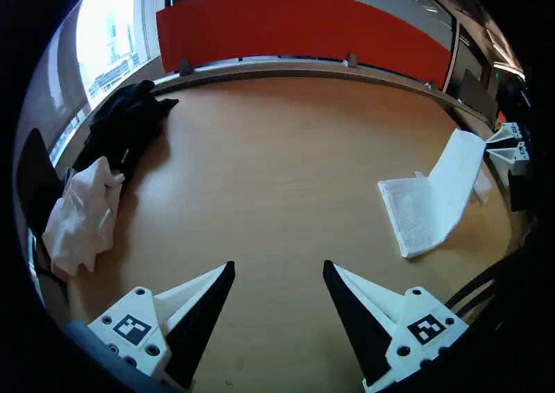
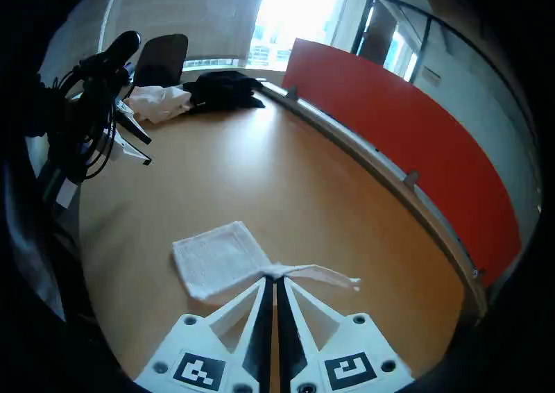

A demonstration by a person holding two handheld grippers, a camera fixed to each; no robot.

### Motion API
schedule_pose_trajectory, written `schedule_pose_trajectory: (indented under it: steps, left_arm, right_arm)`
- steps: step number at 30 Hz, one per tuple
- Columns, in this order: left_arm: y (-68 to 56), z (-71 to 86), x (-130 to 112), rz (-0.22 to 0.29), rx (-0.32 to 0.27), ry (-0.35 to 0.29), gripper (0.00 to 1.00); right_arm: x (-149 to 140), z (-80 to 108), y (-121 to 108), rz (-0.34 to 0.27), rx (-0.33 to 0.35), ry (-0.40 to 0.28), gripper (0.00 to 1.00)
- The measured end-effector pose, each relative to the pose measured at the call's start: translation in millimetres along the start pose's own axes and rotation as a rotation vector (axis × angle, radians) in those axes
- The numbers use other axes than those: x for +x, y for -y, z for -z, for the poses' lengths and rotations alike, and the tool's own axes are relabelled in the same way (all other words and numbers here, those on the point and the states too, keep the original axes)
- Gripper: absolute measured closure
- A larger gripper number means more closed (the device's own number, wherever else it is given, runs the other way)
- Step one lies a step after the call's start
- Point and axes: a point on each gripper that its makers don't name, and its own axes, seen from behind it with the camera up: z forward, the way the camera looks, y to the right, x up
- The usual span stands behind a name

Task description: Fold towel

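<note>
Pale wooden desk (image 1: pixel 277 157) carries the white towel (image 2: pixel 218 257) — part of it flat on the wood, one edge raised and pinched between the pressed-together fingers of the right gripper (image 2: pixel 275 282). Well apart from it, the left gripper (image 1: pixel 277 264) hovers over bare wood with its fingers spread wide, holding nothing. Farther out — a black garment (image 1: pixel 128 126) and a white cloth (image 1: pixel 83 216) lie at the desk's window end, and a red partition (image 1: pixel 298 28) runs along its edge.
</note>
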Motion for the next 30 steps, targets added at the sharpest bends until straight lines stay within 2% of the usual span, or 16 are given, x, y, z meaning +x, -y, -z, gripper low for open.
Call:
schedule_pose_trajectory:
  steps: [11,23,25,29,30]
  left_arm:
    - [3.8,5.5,0.9,0.012,0.003,-0.01,0.06]
    - [16.5,10.6,-3.8,0.031,0.018,-0.012,0.06]
    - [18.7,11.0,-5.1,0.033,0.021,-0.01,0.06]
    - [22.3,11.5,-6.9,0.036,0.026,-0.006,0.06]
    - [22.7,11.6,-7.0,0.036,0.027,-0.006,0.06]
  right_arm:
    - [3.6,-24.7,38.0,0.013,0.077,0.009,0.96]
    - [-4.6,-56.1,79.8,-0.004,0.164,0.04,0.96]
    - [-8.4,-61.5,84.3,-0.009,0.17,0.053,0.91]
    - [-17.6,-69.4,90.8,-0.022,0.182,0.081,0.44]
    - [-19.0,-69.4,91.1,-0.026,0.183,0.083,0.37]
